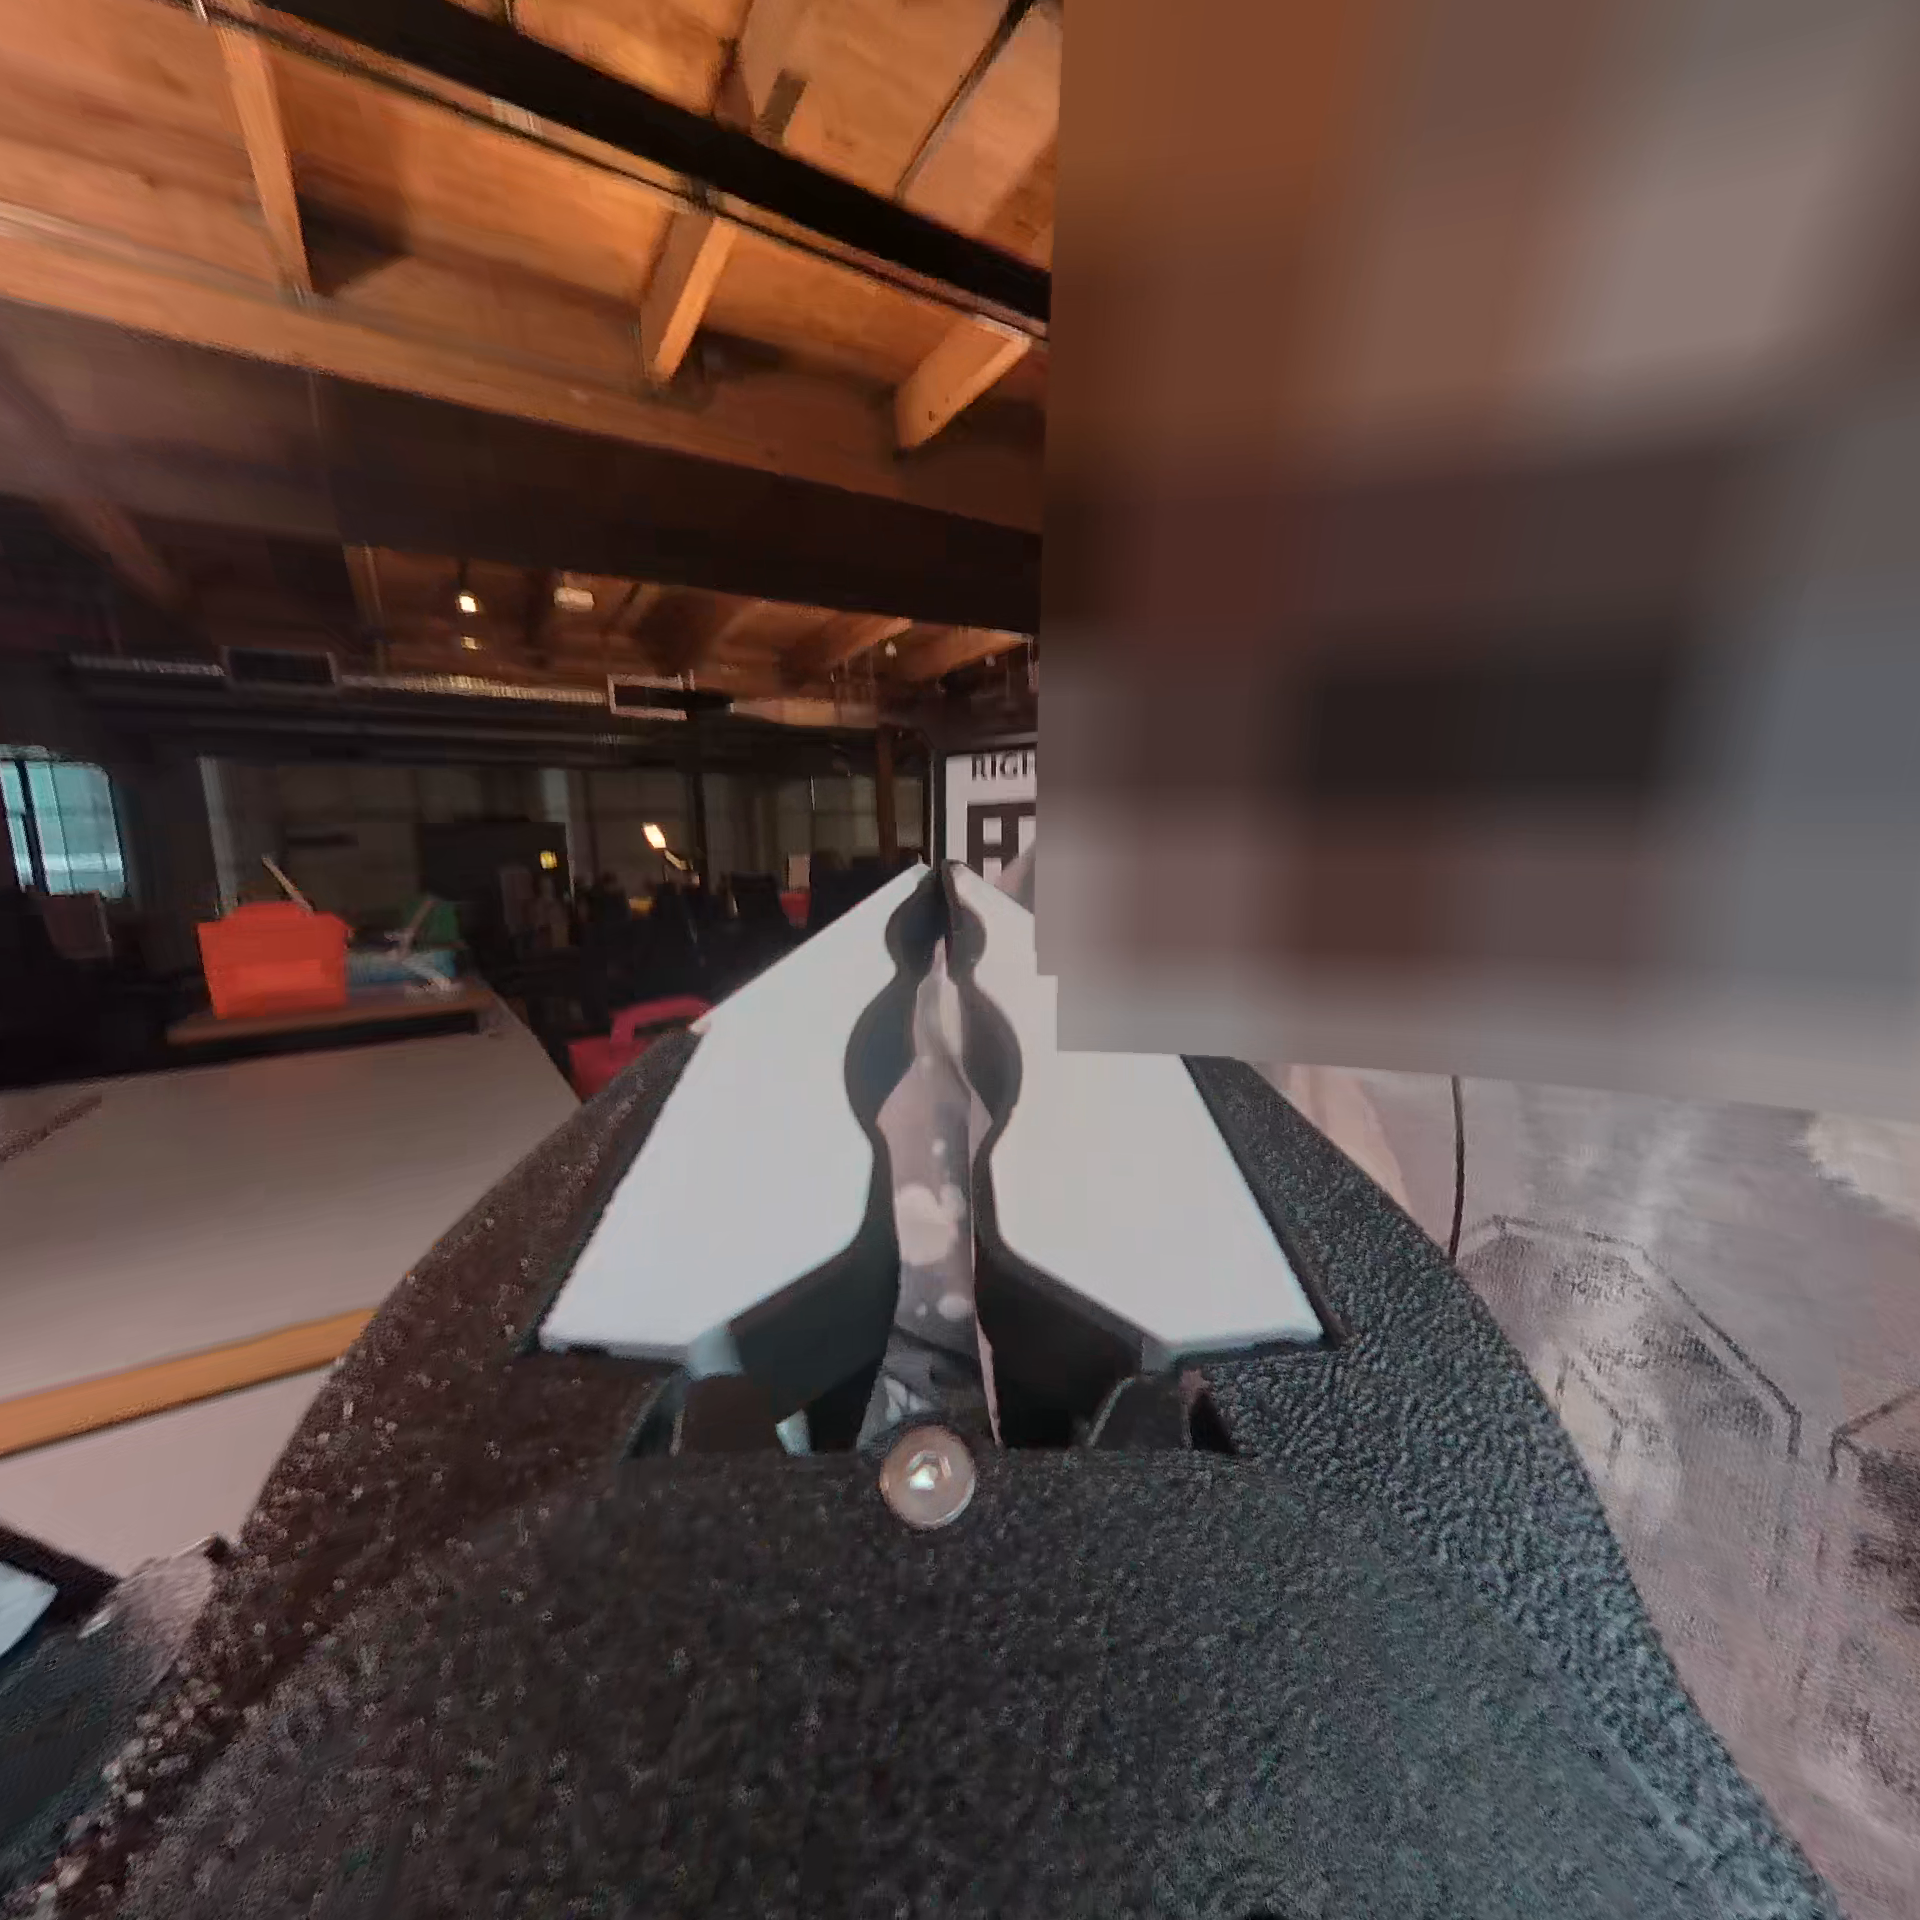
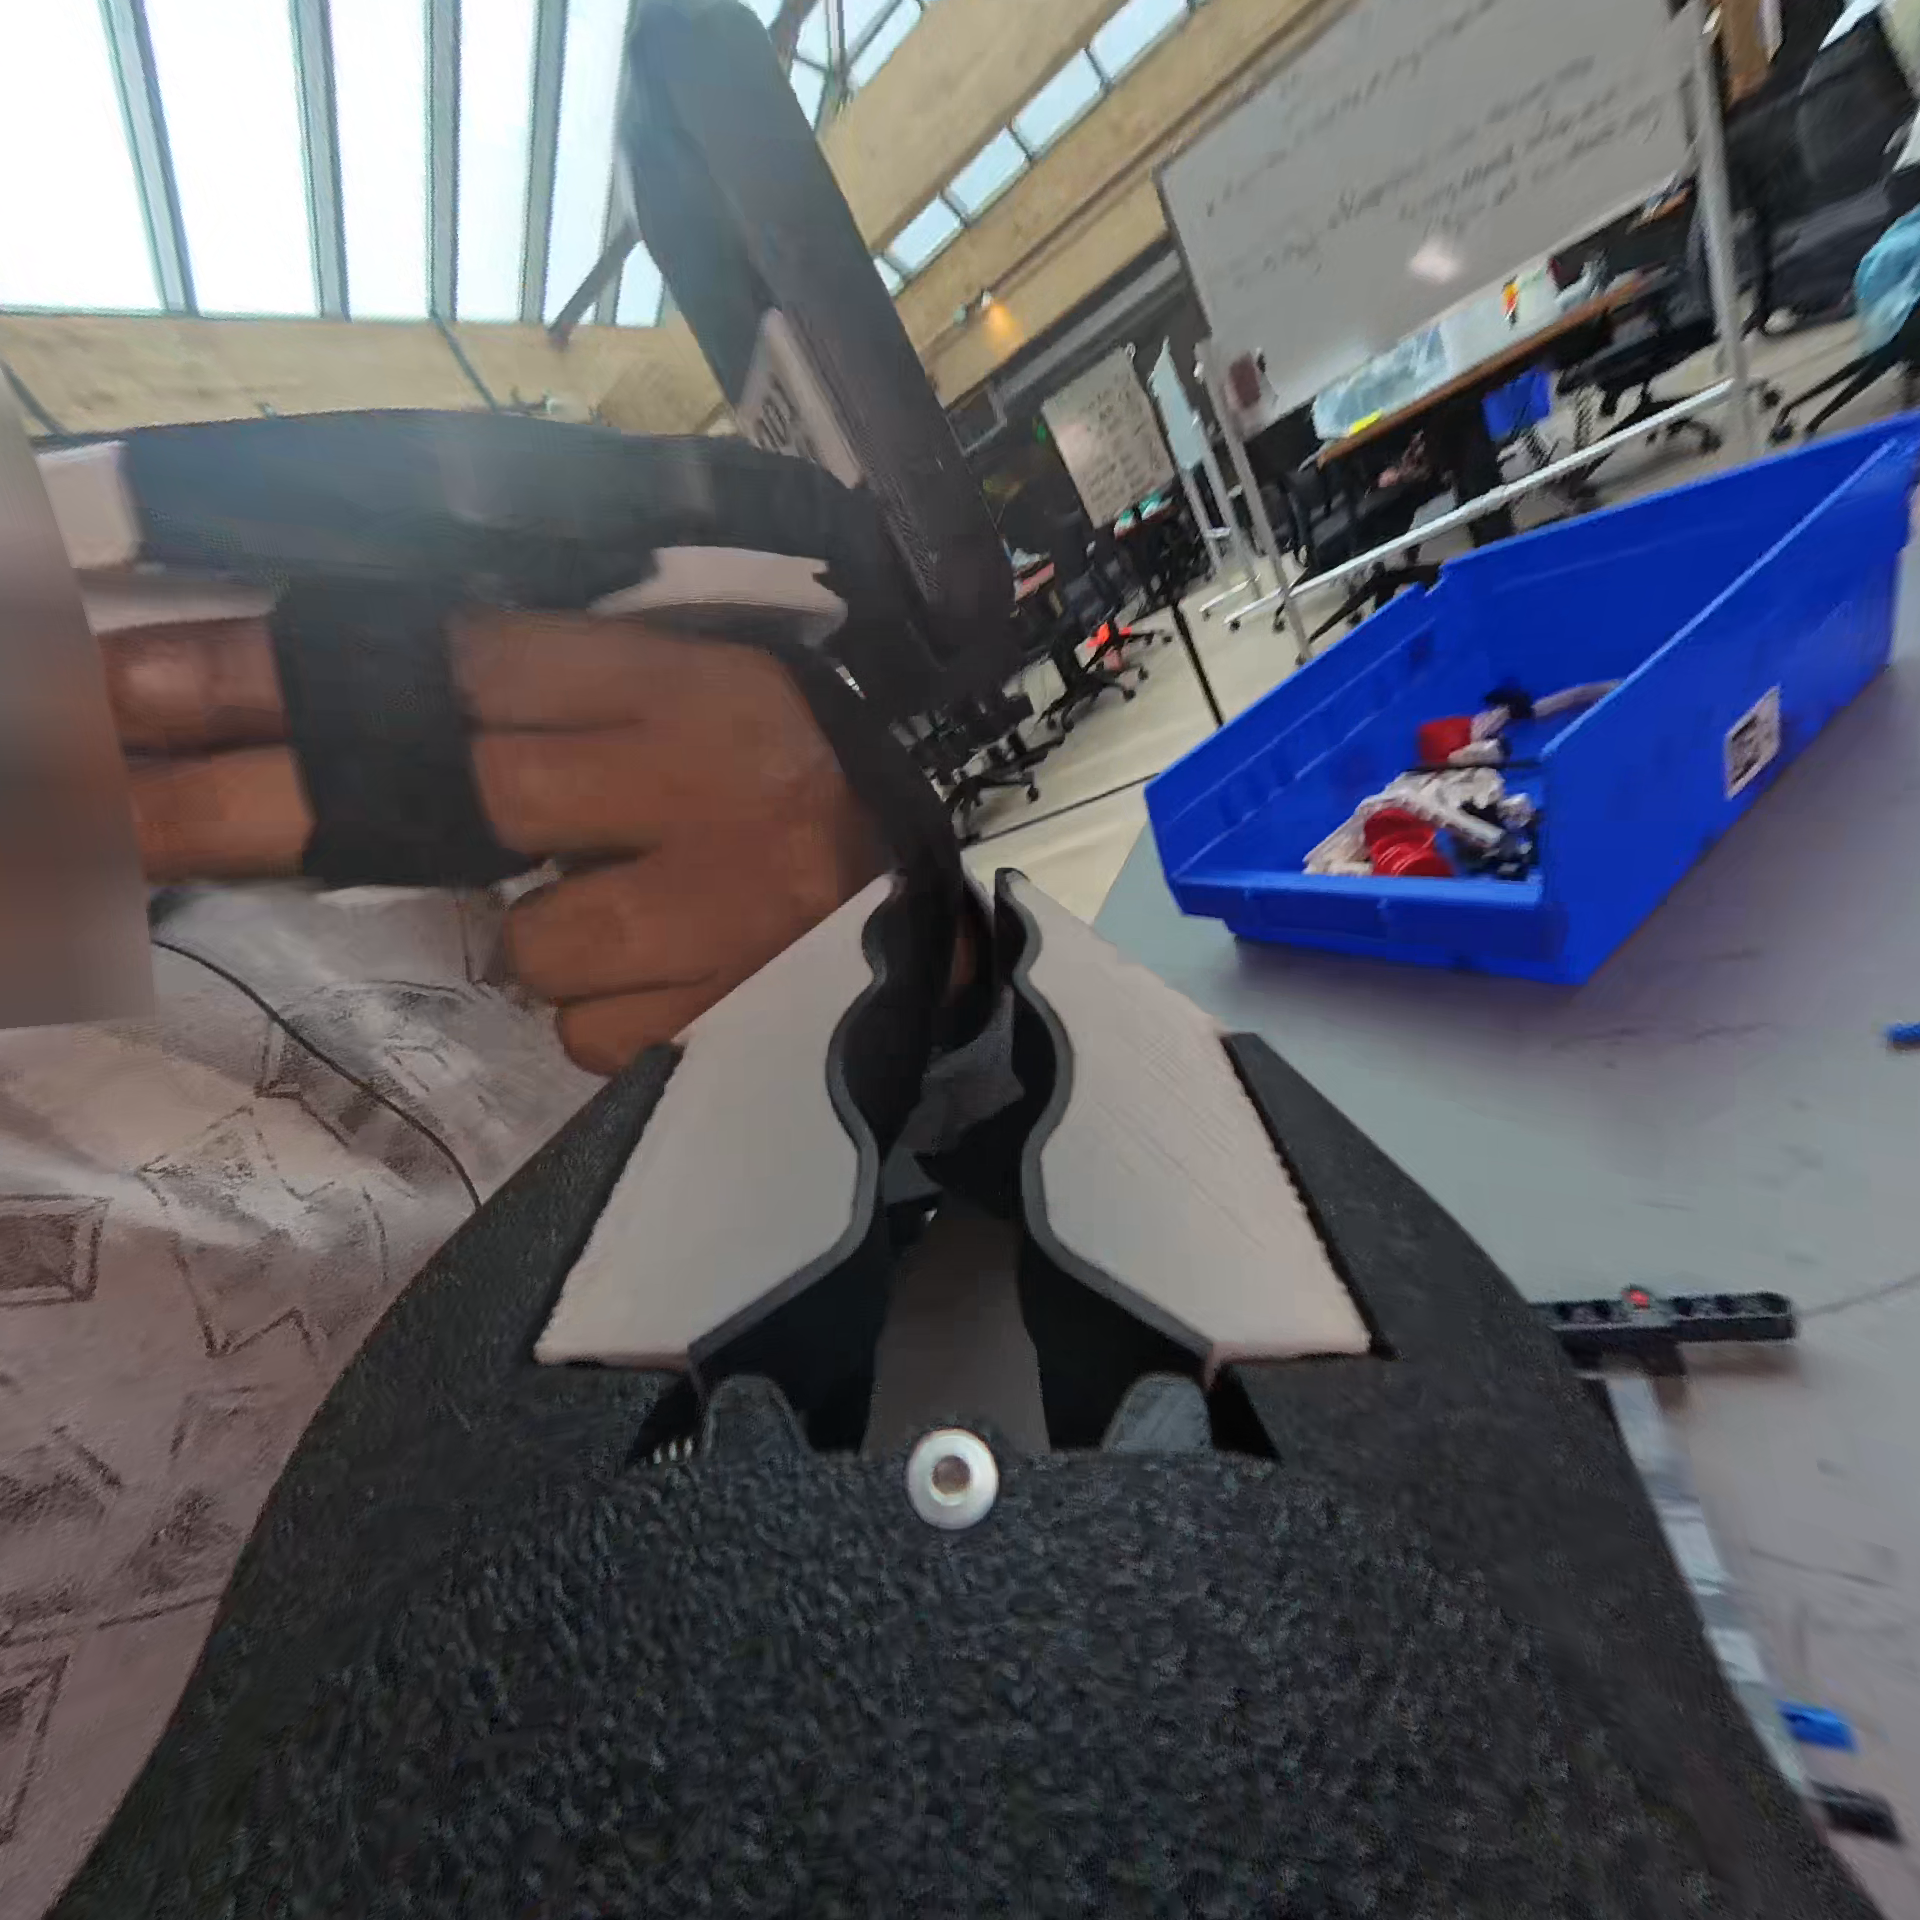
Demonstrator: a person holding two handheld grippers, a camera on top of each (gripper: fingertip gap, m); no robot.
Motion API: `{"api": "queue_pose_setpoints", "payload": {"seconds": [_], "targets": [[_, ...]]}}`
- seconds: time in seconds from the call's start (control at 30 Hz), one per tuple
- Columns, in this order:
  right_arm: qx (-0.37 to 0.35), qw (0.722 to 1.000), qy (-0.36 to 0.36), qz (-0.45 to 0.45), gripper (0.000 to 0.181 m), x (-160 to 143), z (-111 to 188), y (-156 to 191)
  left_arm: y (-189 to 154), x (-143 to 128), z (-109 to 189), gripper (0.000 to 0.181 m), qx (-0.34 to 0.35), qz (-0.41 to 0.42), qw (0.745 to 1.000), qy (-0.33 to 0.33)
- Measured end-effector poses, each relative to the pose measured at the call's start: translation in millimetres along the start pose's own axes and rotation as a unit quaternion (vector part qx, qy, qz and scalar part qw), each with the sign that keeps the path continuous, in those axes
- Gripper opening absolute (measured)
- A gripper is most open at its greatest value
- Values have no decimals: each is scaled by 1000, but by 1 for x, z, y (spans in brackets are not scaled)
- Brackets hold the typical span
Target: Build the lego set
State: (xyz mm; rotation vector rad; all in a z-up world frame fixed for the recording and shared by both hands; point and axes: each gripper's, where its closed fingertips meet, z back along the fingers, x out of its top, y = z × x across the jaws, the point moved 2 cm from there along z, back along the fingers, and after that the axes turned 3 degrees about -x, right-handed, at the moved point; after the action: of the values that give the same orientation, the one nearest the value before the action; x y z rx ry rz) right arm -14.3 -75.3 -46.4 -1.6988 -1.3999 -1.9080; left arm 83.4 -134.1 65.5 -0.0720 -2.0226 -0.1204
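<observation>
Evidently neither gripper is aimed at the work: both are raised off the desk (image 2: 1558,1091) and pointed toward the person's body and the room.

The lego parts are seen only in the right wrist view. A heap of red, white and black pieces (image 2: 1423,810) lies in the blue bin (image 2: 1621,862), which rests on the desk up and to the right of the right gripper (image 2: 945,883), well apart from its fingers. The bin's long axis runs away toward the upper right. A black beam with holes (image 2: 1662,1320) lies flat on the desk just right of the gripper body, its long axis roughly crosswise to the fingers, and small blue pieces (image 2: 1813,1725) are scattered near the right edge.

The right gripper's fingers are nearly closed, a narrow gap being left at the tips, and nothing is gripped. The left gripper (image 1: 940,883) has its fingers pressed together at the tips, with nothing held between them. In the right wrist view it is seen to be clasped in the person's hand (image 2: 582,810), tilted up and held close ahead, over the patterned shirt (image 2: 208,1195).

The right gripper is judged the nearer to the parts; a swing to the right and downward would be required.
</observation>
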Motion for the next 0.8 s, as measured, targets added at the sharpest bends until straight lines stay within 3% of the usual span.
{"api": "queue_pose_setpoints", "payload": {"seconds": [0.03,0.07,0.13,0.2,0.27,0.33,0.47,0.53,0.63,0.8], "targets": [[-26,999,-14,26,19,12,9,-2,2,17,8,3,12,-12,1000,-26],[-57,996,-25,66,28,23,21,-4,16,32,22,4,66,-12,997,-46],[-160,975,-46,147,34,47,53,-14,54,43,69,15,250,-59,966,-24],[-261,939,-48,219,41,66,87,-23,86,34,138,28,441,-113,889,45],[-355,894,-65,265,41,80,122,-31,104,9,209,40,579,-110,800,114],[-414,864,-98,270,37,86,151,-39,109,-17,266,40,662,-106,726,151],[-514,809,-93,269,32,56,197,-69,108,-43,320,42,735,-134,644,165],[-543,793,-83,263,32,43,213,-83,110,-41,328,53,746,-144,628,170],[-548,795,-106,237,31,39,223,-95,115,-49,336,76,753,-119,622,178],[-574,776,-92,244,29,28,231,-108,107,-57,327,58,740,-135,623,215]]}}
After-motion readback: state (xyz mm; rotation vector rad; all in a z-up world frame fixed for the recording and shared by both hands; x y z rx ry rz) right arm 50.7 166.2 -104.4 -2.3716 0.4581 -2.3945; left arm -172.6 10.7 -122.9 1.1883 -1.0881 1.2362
